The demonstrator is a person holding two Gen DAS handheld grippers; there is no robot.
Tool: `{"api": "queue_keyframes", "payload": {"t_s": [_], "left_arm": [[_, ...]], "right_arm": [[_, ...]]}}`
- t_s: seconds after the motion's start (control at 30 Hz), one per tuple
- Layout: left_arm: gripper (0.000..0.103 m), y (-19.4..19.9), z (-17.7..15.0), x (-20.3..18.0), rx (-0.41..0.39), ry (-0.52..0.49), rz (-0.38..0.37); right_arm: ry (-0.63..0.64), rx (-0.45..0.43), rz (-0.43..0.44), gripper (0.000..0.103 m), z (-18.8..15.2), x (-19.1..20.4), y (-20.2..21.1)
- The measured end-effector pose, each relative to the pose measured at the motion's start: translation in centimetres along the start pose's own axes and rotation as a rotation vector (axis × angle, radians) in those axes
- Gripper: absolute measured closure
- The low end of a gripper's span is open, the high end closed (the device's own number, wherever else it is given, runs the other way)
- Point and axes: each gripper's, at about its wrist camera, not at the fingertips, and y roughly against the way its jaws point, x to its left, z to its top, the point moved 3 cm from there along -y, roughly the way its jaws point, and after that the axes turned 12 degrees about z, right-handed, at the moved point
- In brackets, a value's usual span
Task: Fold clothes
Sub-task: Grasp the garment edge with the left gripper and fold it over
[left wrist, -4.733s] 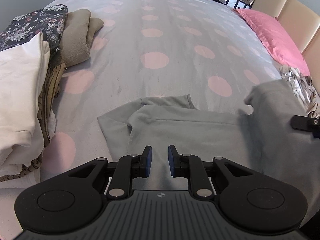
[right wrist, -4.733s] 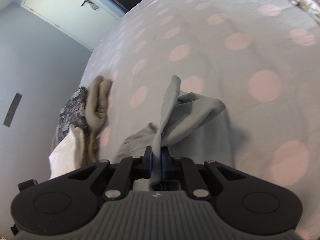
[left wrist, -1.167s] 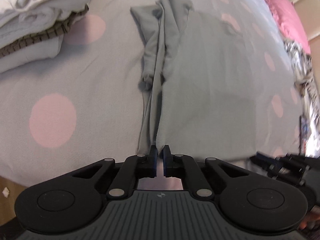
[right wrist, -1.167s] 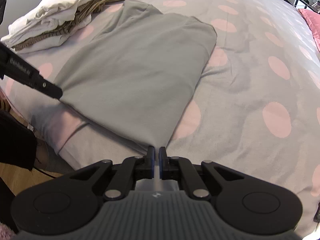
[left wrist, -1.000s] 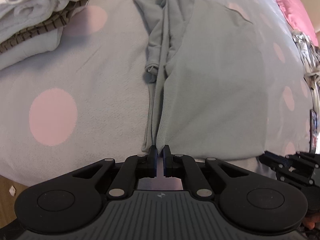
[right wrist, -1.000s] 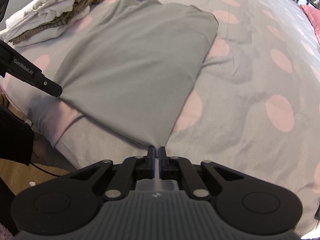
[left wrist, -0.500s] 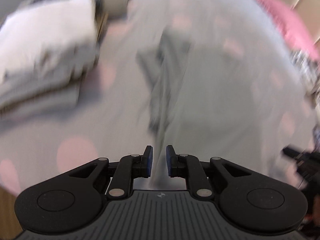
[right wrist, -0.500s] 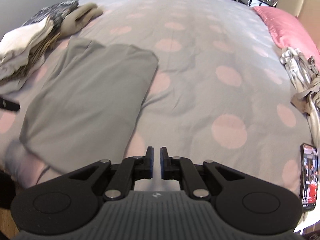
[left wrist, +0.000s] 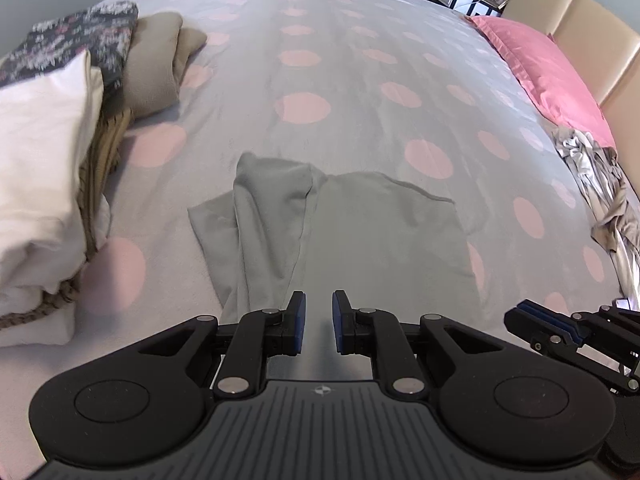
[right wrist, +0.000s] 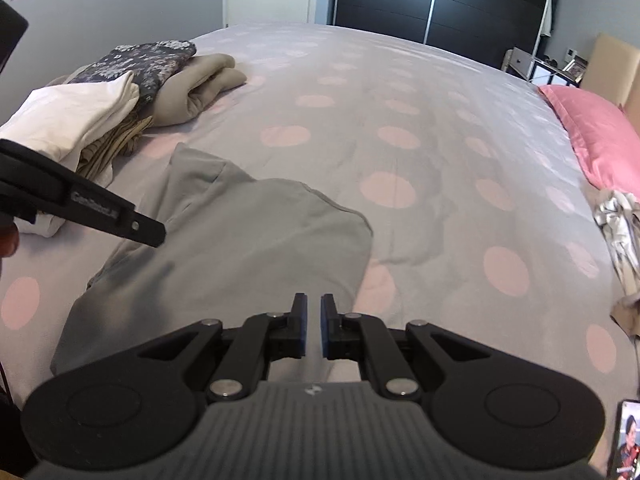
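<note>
- Left wrist view: the left claw (left wrist: pixel 319 322) hung above the near edge of the bed (left wrist: pixel 360 80), its blue pads parted with a clear gap and nothing between them.
- The grey shirt (left wrist: pixel 360 240) lay flat on the spotted bedspread close to the near edge, right ahead of that claw, with a folded sleeve (left wrist: pixel 268 216) lying along its left side.
- The right claw (left wrist: pixel 540 326) showed at the right margin of this view, just past the shirt's right side.
- A stack of folded clothes (left wrist: pixel 44 168) sat along the bed's left edge, white on top, with a dark floral piece (left wrist: pixel 80 44) and a tan one (left wrist: pixel 156 68) farther back.
- A pink pillow (left wrist: pixel 536 72) lay by the headboard at the right, and a crumpled heap of clothes (left wrist: pixel 600 192) lay along the right edge nearer than the pillow.
- Right wrist view: the right claw (right wrist: pixel 314 326) was over the shirt's (right wrist: pixel 240 240) near right part, its pads slightly apart and gripping nothing.
- The left claw (right wrist: pixel 100 208) reached in from the left above the shirt's sleeve side.
- A phone (right wrist: pixel 624 440) with a lit screen lay at the near right corner.
</note>
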Motion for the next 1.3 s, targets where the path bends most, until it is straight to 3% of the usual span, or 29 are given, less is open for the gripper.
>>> {"api": "queue_keyframes", "payload": {"t_s": [0.3,0.43,0.57,0.67,0.8,0.97,1.1,1.17,1.3], "left_arm": [[0.095,-3.1,-1.0,1.6,0.066,-0.004,0.042],[0.102,-2.7,-0.9,2.4,0.082,0.038,0.064],[0.103,-1.9,-0.8,3.1,0.066,0.050,0.099],[0.102,-0.5,-0.1,3.4,0.005,0.058,0.196],[0.102,1.2,2.0,2.8,-0.068,0.073,0.080],[0.102,-0.4,4.3,0.4,-0.109,0.030,-0.007],[0.102,-3.0,4.4,0.6,-0.090,0.044,0.008],[0.102,-4.2,4.1,1.7,-0.066,0.076,0.042],[0.103,-5.7,3.7,3.6,-0.021,0.128,0.016]], "right_arm": [[-0.085,0.112,0.039,0.095,-1.2,-2.3,-3.9],[-0.105,0.117,-0.010,0.093,-1.3,-3.3,-3.6],[-0.153,0.118,-0.060,0.092,-1.4,-4.8,-3.3],[-0.175,0.088,-0.063,0.092,-1.0,-5.4,-2.7],[-0.164,0.044,-0.035,0.092,0.3,-5.0,-2.8],[-0.135,-0.035,0.046,0.092,2.7,-4.2,-3.5],[-0.138,-0.030,0.115,0.092,3.4,-4.1,-5.3],[-0.159,0.000,0.113,0.092,3.0,-4.5,-6.5],[-0.194,0.026,0.104,0.098,2.6,-5.3,-8.2]]}}
